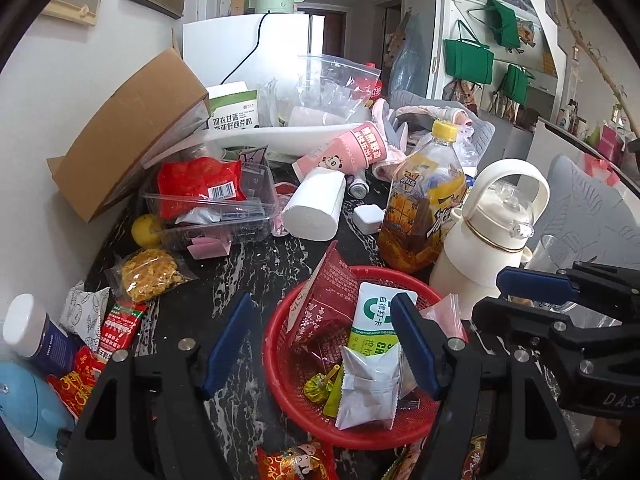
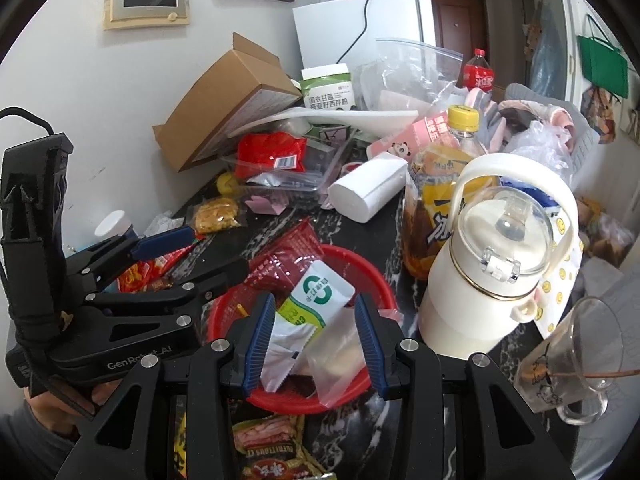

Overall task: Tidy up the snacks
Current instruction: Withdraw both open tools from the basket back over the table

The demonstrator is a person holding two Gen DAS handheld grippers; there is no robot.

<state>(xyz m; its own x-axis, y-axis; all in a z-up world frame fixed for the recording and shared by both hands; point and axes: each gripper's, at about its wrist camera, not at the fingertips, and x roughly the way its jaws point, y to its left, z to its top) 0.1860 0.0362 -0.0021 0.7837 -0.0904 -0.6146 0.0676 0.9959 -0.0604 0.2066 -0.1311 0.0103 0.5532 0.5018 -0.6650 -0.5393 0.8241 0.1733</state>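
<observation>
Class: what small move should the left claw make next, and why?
Probably swing the left claw left toward the yellow snack bag: its jaws stand open and empty over the red basket, and that bag lies loose on the table.

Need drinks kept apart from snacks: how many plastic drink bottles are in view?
2. A yellow-capped tea bottle stands behind the red basket, beside the white flask; a red-capped cola bottle stands at the back. Clutter may hide more.
</observation>
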